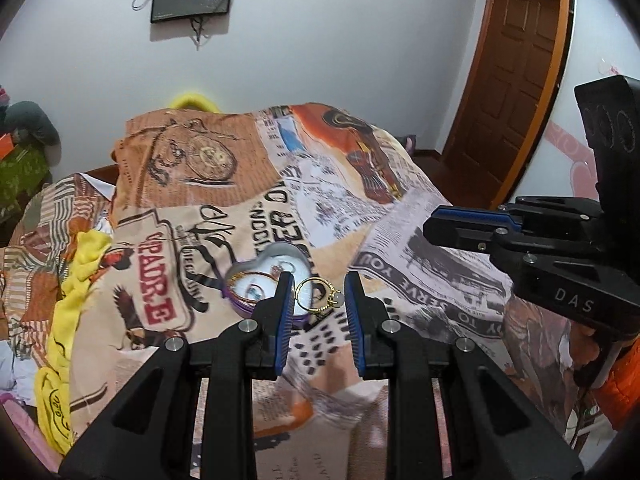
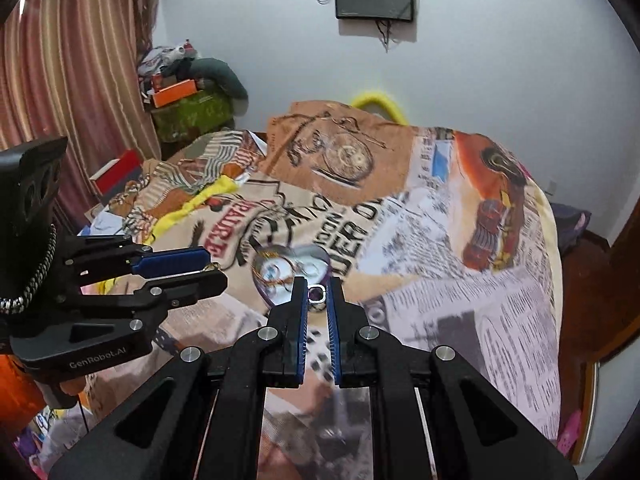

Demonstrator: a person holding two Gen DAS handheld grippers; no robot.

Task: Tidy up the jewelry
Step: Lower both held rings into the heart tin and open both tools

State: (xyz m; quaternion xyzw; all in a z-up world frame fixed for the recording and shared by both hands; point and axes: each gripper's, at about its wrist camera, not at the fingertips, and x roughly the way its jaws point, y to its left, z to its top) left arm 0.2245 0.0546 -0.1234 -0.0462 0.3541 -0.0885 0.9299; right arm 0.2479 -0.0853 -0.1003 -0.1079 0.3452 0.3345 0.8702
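Gold ring (image 1: 318, 294) sits between our left gripper's (image 1: 318, 286) wide jaws, beside the heart tin (image 1: 276, 254) on the bedspread (image 1: 420, 216). Our right gripper (image 2: 317, 294) stands narrow on a purple-stoned ring (image 2: 317, 293) (seemingly pinched). We should release over the tin's middle, low and gently, so nothing bounces out.

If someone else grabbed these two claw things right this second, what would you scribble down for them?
Left gripper: open, a gold ring hanging between its fingers, touching the left pad.
Right gripper: shut on a silver ring with a purple stone.
Heart-shaped tin: open on the printed bedspread, just beyond both grippers, some jewelry already inside.
Done: both rings lifted.
Left: drop each ring into the tin.
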